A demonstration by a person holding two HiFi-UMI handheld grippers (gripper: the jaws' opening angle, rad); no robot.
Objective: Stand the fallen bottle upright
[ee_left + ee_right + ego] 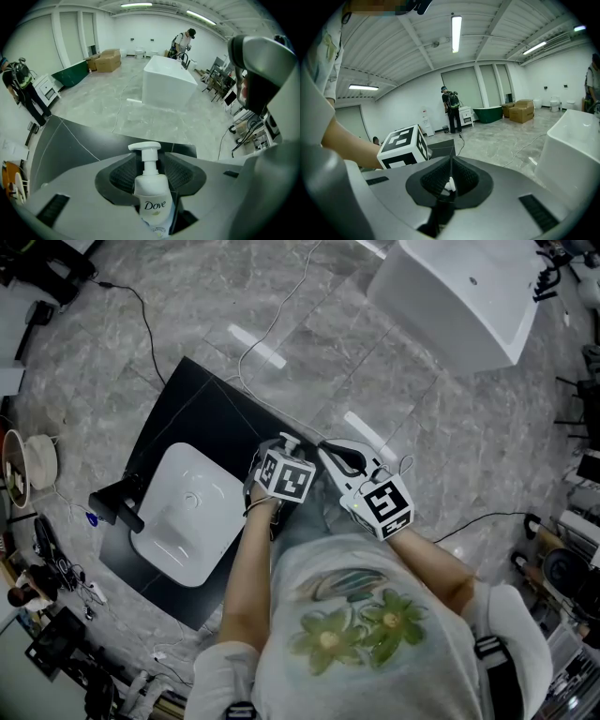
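Observation:
A white Dove pump bottle (152, 197) lies on the black counter (192, 399), its pump head (289, 441) pointing away from me. My left gripper (281, 450) points steeply down over it. In the left gripper view the left gripper (151, 161) stands open, jaws wide, with the bottle between the pads and a dark gap along the bottle's right side. To its right my right gripper (331, 452) hovers with its jaws together. In the right gripper view the right gripper (451, 174) is shut, and a small white bit shows at its tips.
A white basin (187, 512) is set into the counter left of the grippers, with a black faucet (117, 507) at its left edge. A white bathtub (459, 296) stands on the marble floor beyond. Cables trail across the floor. People stand far off.

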